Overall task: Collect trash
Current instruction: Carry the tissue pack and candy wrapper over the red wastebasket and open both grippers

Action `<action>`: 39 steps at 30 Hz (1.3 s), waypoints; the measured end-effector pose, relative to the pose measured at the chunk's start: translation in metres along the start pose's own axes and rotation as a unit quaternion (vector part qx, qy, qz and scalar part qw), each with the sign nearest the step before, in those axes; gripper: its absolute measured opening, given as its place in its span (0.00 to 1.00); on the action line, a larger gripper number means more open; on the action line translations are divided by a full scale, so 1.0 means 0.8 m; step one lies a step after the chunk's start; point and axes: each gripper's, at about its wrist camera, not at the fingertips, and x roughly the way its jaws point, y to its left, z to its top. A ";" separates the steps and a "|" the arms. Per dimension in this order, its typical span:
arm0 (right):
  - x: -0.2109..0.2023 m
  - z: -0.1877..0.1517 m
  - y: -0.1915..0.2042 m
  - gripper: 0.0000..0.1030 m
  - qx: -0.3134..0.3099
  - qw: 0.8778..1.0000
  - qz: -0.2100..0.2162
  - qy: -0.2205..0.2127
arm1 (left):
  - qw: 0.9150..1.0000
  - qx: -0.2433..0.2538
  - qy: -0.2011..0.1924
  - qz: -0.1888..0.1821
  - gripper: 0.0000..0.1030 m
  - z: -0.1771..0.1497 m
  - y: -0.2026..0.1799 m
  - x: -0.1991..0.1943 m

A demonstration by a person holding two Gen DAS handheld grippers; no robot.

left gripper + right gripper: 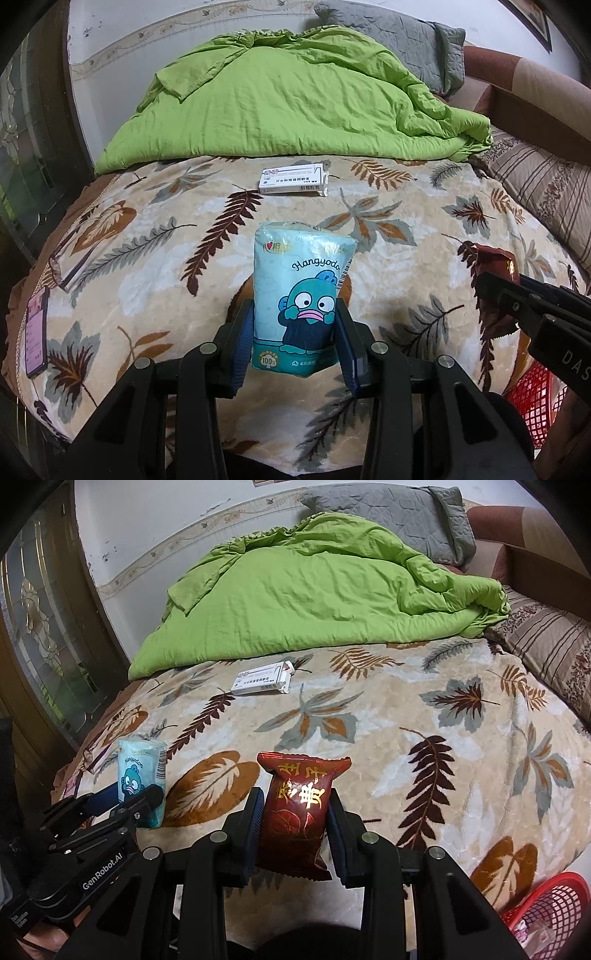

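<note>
Bed w/ the leaf blanket (424,709) is nearly cleared, red basket (550,904) sits bottom right, left gripper (295,332) clamped on the tissue pack (301,295), right gripper (293,827) pinching the red snack wrapper (299,808), so imo next I swing both over the basket to drop, then grab the white box (262,681).

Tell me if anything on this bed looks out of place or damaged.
The white carton lies alone mid-blanket with its end flap torn open, likely trash. A phone sits near the bed's left edge, where it could slip off. The tissue pack and red wrapper are already gripped.
</note>
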 end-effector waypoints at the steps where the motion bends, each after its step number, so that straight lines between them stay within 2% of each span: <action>1: 0.000 0.000 0.000 0.34 0.000 1.000 0.001 0.000 | 1.000 0.000 0.001 0.000 0.38 0.000 0.000 0.000; 13: -0.032 0.002 -0.021 0.34 0.014 1.000 0.004 -0.017 | 1.000 0.016 -0.001 -0.019 0.38 0.007 -0.020 -0.003; 23: -0.087 -0.015 -0.088 0.34 0.061 0.998 -0.018 -0.030 | 0.997 0.050 -0.003 -0.054 0.38 0.017 -0.066 -0.018; 28: -0.123 -0.030 -0.129 0.34 0.094 0.994 -0.038 -0.035 | 0.993 0.077 0.002 -0.093 0.38 0.023 -0.102 -0.029; 32: -0.167 -0.045 -0.167 0.34 0.121 0.989 -0.068 -0.046 | 0.985 0.104 0.003 -0.138 0.38 0.028 -0.139 -0.044; 35: -0.200 -0.058 -0.198 0.34 0.143 0.984 -0.091 -0.054 | 0.974 0.133 0.008 -0.181 0.38 0.029 -0.175 -0.058; 39: -0.236 -0.076 -0.235 0.34 0.180 0.976 -0.113 -0.055 | 0.952 0.167 0.036 -0.254 0.38 0.027 -0.231 -0.072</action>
